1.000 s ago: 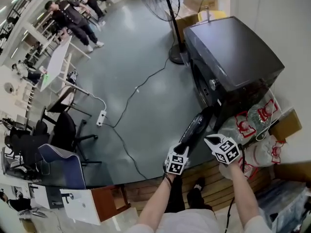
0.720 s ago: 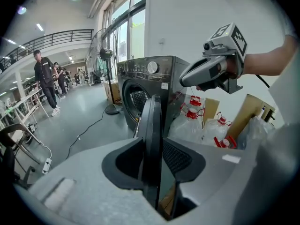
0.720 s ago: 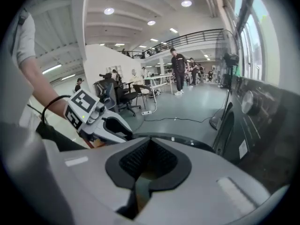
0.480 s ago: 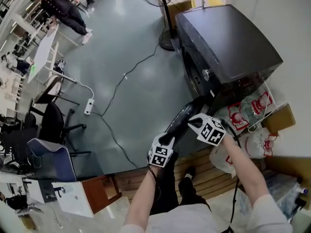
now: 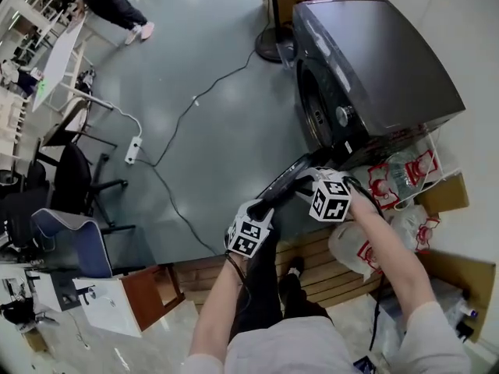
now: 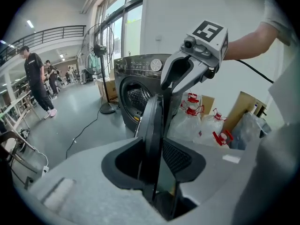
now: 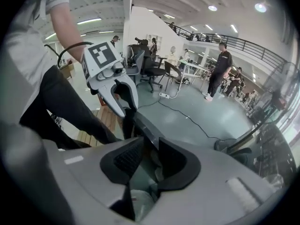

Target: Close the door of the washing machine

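The dark grey washing machine (image 5: pixel 374 61) stands at the upper right, drum opening (image 6: pixel 135 97) uncovered. Its round black door (image 5: pixel 284 181) is swung out toward me. My left gripper (image 5: pixel 263 206) is shut on the door's rim (image 6: pixel 152 121), which runs edge-on between its pads. My right gripper (image 5: pixel 302 180) straddles the same rim (image 7: pixel 140 125) higher up. Its jaws have just been opening, with the rim between them and a gap beside it. Each gripper shows in the other's view: the right gripper (image 6: pixel 174 81) and the left gripper (image 7: pixel 123 102).
Plastic bags with red print (image 5: pixel 398 178) and a cardboard box (image 5: pixel 444 197) lie right of the machine. A wooden pallet (image 5: pixel 327 263) is under my feet. A cable and power strip (image 5: pixel 134 148) cross the floor; a fan's base (image 5: pixel 273 45) stands beyond the machine; office chairs (image 5: pixel 70 185) are at left.
My right gripper has swung left from beside the door onto its rim and rolled over. The left gripper keeps its hold on the rim and has shifted a little with it.
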The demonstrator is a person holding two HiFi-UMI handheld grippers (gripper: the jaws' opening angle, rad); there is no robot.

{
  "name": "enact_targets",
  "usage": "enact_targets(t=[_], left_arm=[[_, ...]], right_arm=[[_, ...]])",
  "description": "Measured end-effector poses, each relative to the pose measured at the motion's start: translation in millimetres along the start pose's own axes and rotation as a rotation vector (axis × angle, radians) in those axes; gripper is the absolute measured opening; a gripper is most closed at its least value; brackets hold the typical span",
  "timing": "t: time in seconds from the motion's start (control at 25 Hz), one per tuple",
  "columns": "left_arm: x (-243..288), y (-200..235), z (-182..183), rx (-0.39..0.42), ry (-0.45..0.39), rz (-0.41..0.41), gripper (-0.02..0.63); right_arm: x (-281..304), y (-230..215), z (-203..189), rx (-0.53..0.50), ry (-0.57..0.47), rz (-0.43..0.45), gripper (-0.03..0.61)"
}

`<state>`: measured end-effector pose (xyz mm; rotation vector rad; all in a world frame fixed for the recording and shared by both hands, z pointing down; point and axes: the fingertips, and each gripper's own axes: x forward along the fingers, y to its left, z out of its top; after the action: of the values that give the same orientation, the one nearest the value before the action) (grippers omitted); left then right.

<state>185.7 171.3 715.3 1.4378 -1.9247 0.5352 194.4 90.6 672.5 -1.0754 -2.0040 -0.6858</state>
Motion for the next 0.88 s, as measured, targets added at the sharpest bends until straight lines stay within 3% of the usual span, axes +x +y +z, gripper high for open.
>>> enact_targets(t=[0.44,0.88], left_arm=[[7,50,9,0.067,0.053,-0.097,0.140],[25,100,26,0.096,0.078,-0.244,0.144]], right_arm=[[54,-25,17,-0.198,0.128,0.081,0.131],[78,-60,25,-0.137,0.205,0.105,0.127]])
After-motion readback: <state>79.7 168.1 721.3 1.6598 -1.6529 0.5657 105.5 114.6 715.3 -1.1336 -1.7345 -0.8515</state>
